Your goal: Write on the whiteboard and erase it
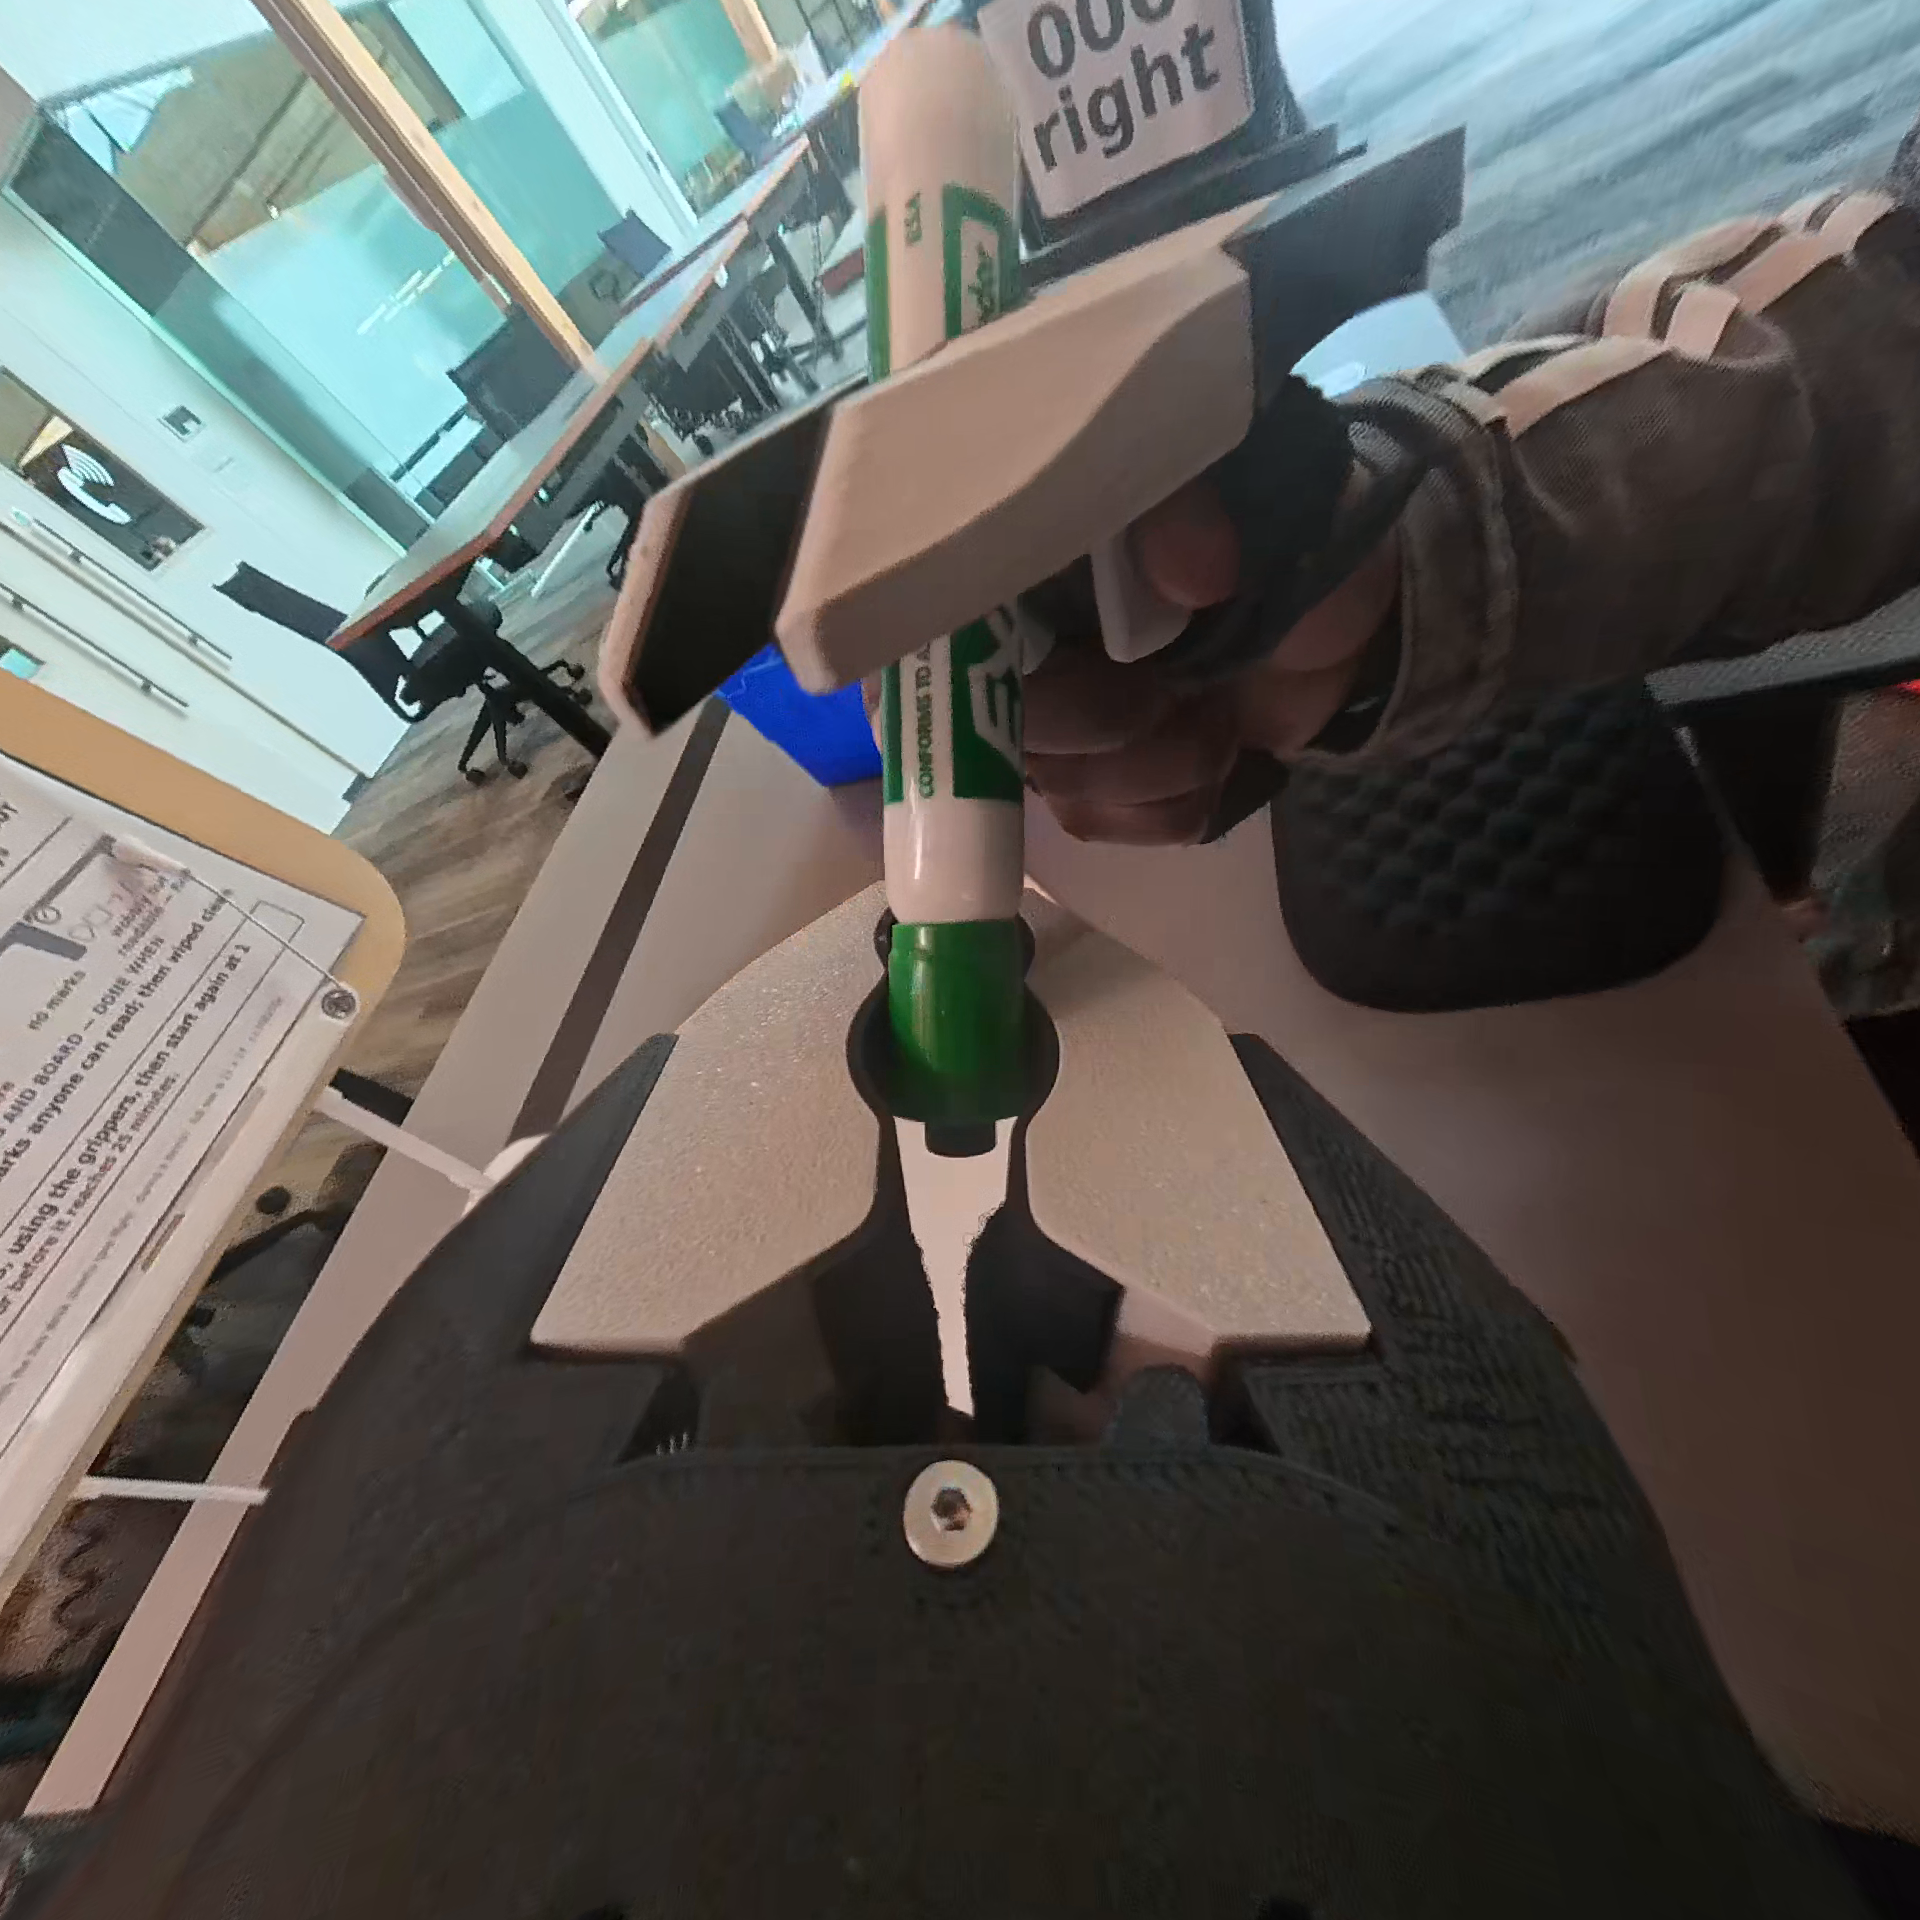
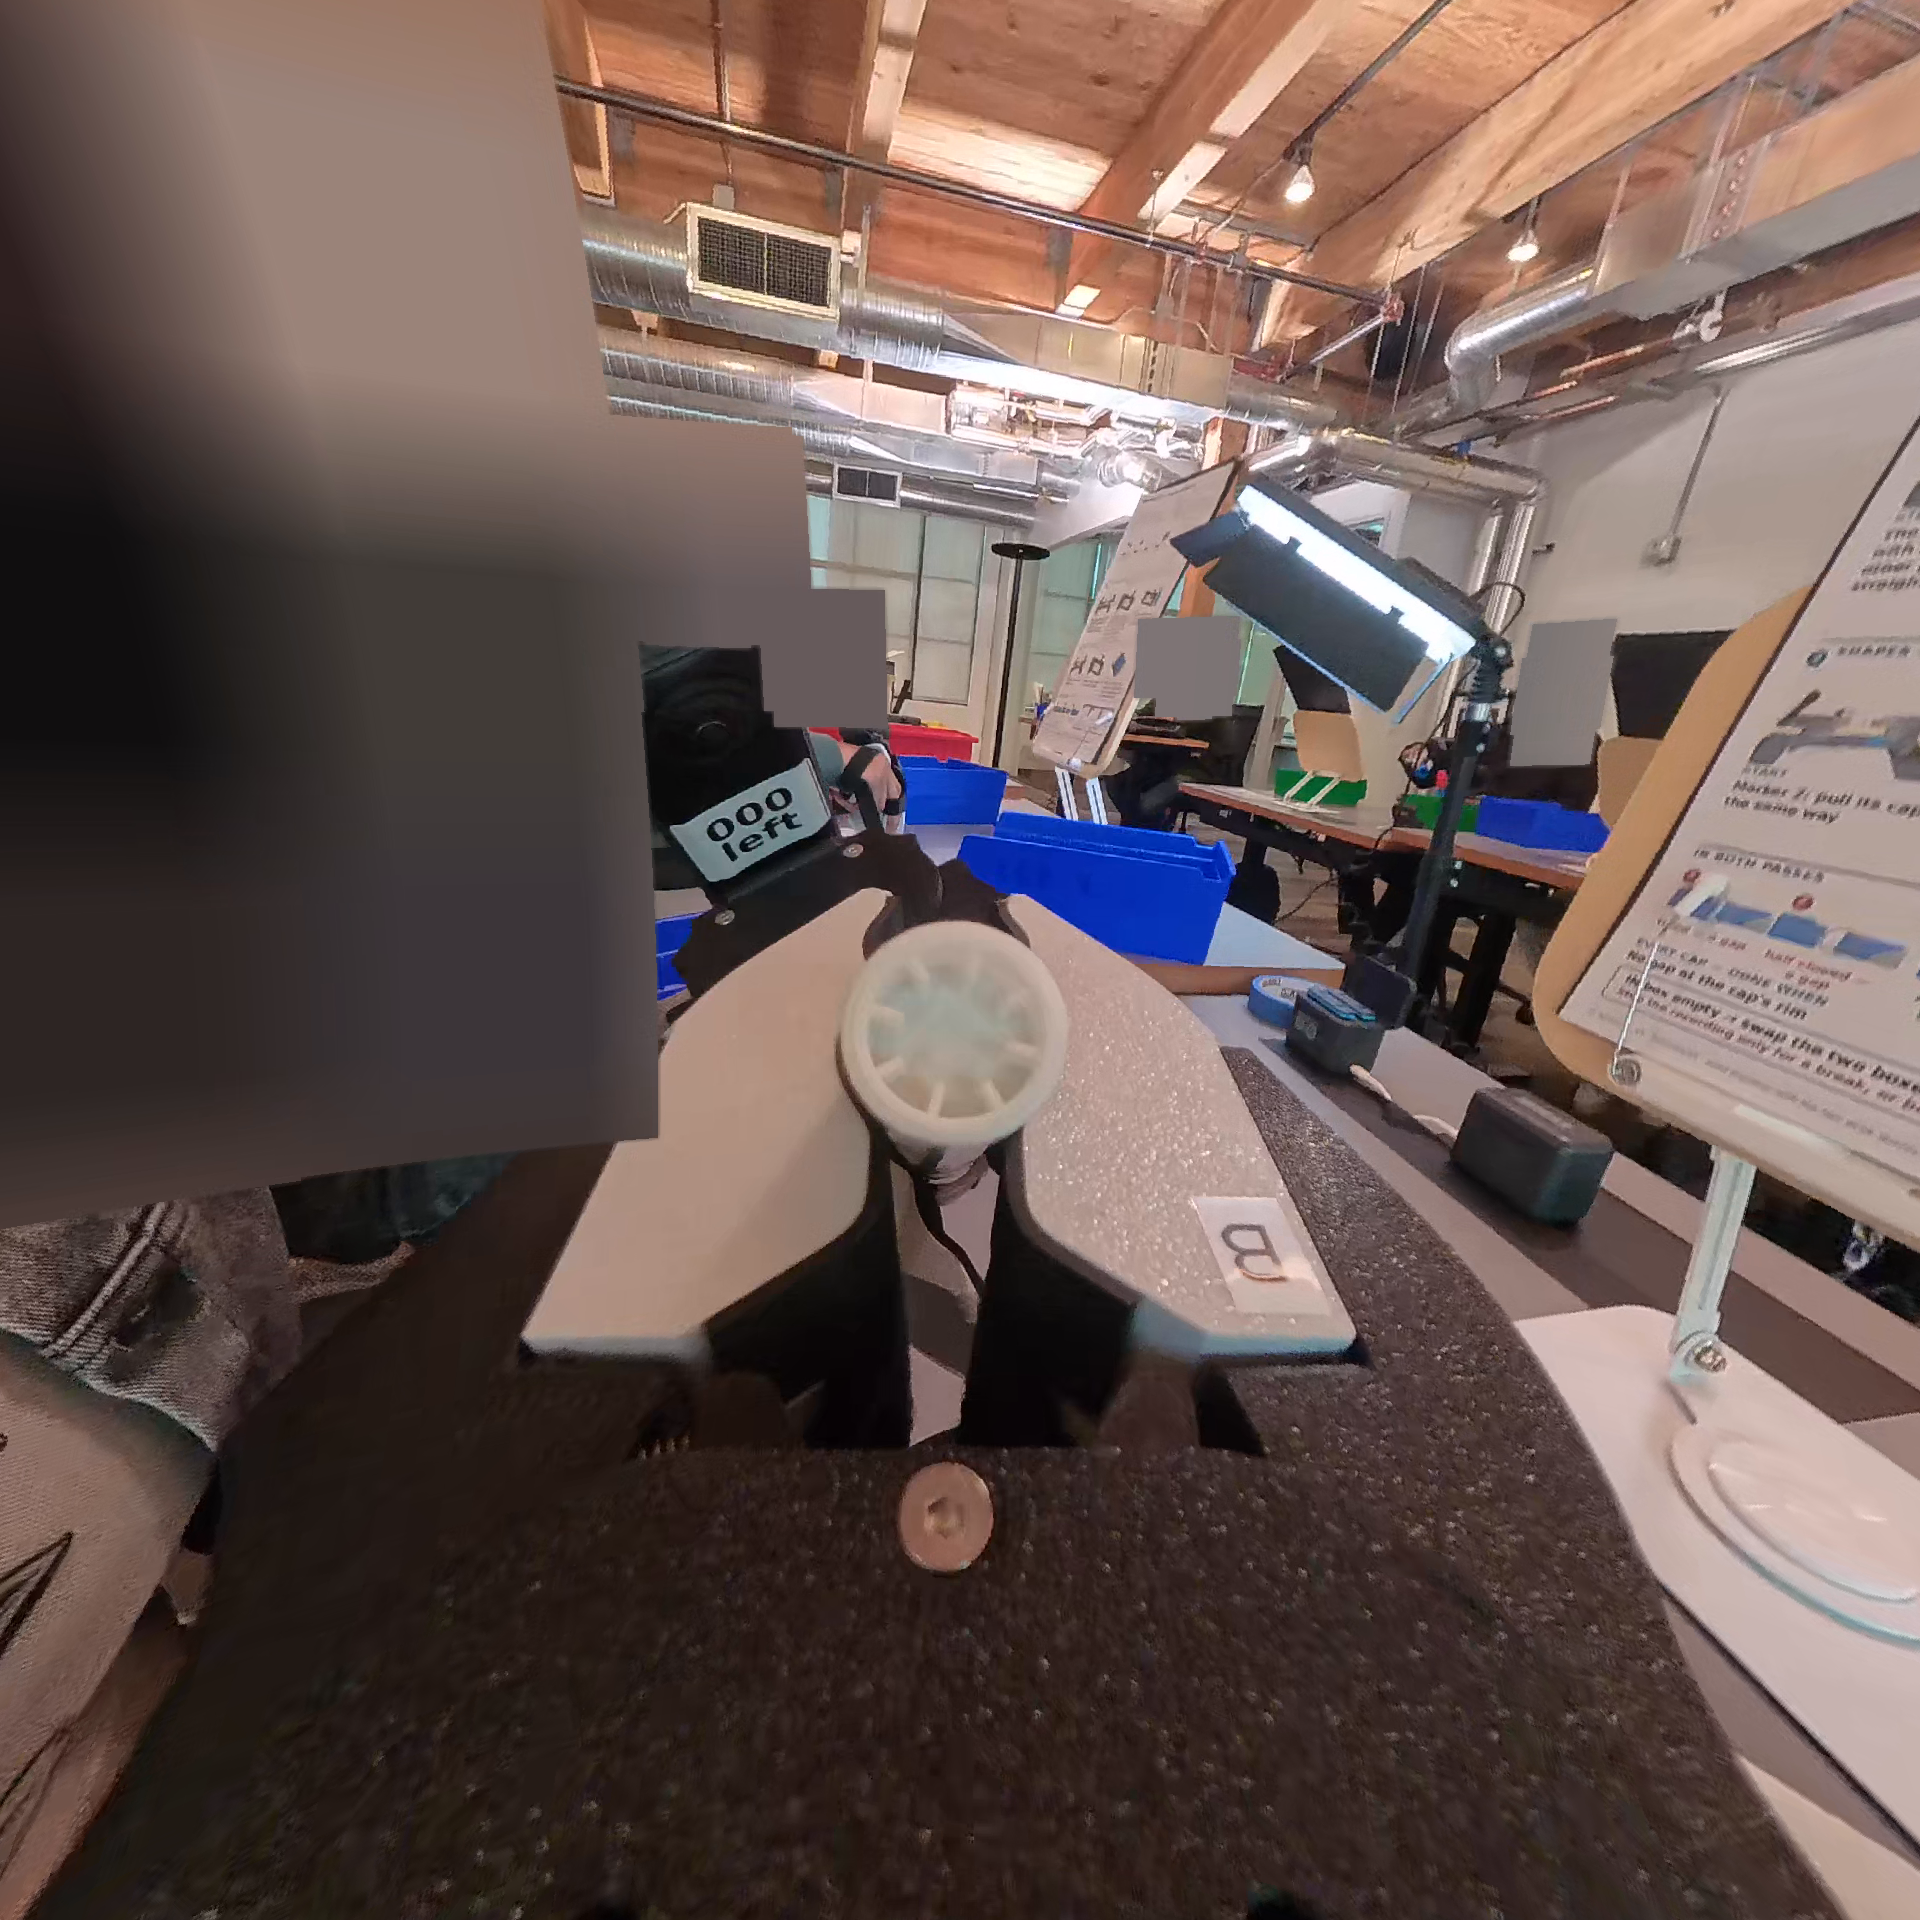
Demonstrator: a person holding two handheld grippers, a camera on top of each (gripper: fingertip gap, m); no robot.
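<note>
A white marker with green label point(image 1: 940, 260) stands nearly upright above the table. My left gripper point(image 1: 951, 1049) is shut on its green cap point(image 1: 951, 997), which sits in the round notch between the fingers. My right gripper point(image 1: 769, 634), held by a gloved hand point(image 1: 1558, 540), is shut across the marker's barrel above the cap. In the right wrist view my right gripper point(image 2: 951, 1049) grips the barrel, whose white ribbed rear end point(image 2: 951, 1023) faces the camera. The left gripper point(image 2: 831, 904) shows just beyond it. No whiteboard shows in either view.
A pale table point(image 1: 1455, 1351) lies below. Instruction signs on stands are at the left point(image 1: 156, 1091) and at the right point(image 2: 1766, 831). Blue bins point(image 2: 1101, 894), a blue tape roll point(image 2: 1273, 992), two dark cases point(image 2: 1532, 1153) and a light panel point(image 2: 1340, 592) stand behind. The tips of one gripper are about 8 cm away from the tips of the other.
</note>
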